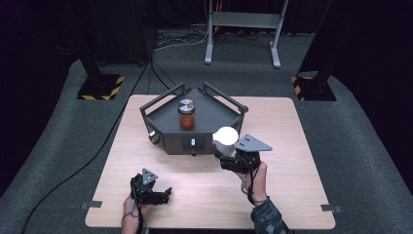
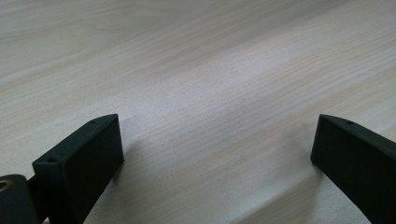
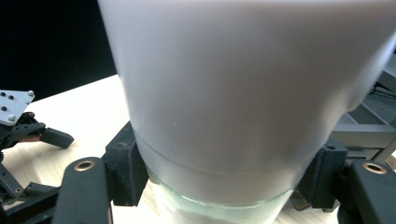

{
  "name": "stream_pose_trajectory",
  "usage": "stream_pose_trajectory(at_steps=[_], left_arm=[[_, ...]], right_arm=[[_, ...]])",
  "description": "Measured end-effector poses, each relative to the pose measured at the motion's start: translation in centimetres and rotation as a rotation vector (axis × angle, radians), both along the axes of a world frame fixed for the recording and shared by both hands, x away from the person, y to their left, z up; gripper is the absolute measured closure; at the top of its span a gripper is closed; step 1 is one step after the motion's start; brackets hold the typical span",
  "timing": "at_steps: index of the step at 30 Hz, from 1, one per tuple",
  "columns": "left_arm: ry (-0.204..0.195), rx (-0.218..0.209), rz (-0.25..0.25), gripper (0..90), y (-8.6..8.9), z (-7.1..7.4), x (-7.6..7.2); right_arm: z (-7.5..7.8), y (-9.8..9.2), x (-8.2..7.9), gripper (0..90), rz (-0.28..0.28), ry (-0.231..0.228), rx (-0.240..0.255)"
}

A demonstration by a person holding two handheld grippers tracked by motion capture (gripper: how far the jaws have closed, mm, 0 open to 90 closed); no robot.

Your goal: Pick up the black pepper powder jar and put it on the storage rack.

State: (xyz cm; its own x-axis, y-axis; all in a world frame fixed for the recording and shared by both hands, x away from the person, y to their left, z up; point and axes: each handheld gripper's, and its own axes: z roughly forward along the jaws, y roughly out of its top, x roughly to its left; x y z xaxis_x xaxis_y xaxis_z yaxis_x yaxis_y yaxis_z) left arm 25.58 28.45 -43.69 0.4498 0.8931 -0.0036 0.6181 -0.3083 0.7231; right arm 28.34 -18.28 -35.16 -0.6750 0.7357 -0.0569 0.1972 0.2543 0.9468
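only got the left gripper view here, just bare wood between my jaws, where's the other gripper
Observer: The right gripper is up by the front right corner of the dark tray, in the high view.
Operator: is it holding anything
Observer: Yes, its jaws are clamped on a white jar, near the glass bottom end.
Operator: anything in the tray
Observer: A jar of red stuff with a silver lid stands upright in the middle of it.
Operator: and my left gripper, near any of that
Observer: No, the left gripper sits open at the near left of the table, apart from the tray.
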Motion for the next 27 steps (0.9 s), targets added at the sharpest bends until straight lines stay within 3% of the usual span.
stream_pose_trajectory(at_steps=[27], left_arm=[[0.0, 0.0, 0.0, 2.0, 0.0, 0.0, 0.0]], right_arm=[[1.7, 0.3, 1.5, 30.0, 0.016, -0.012, 0.008]])
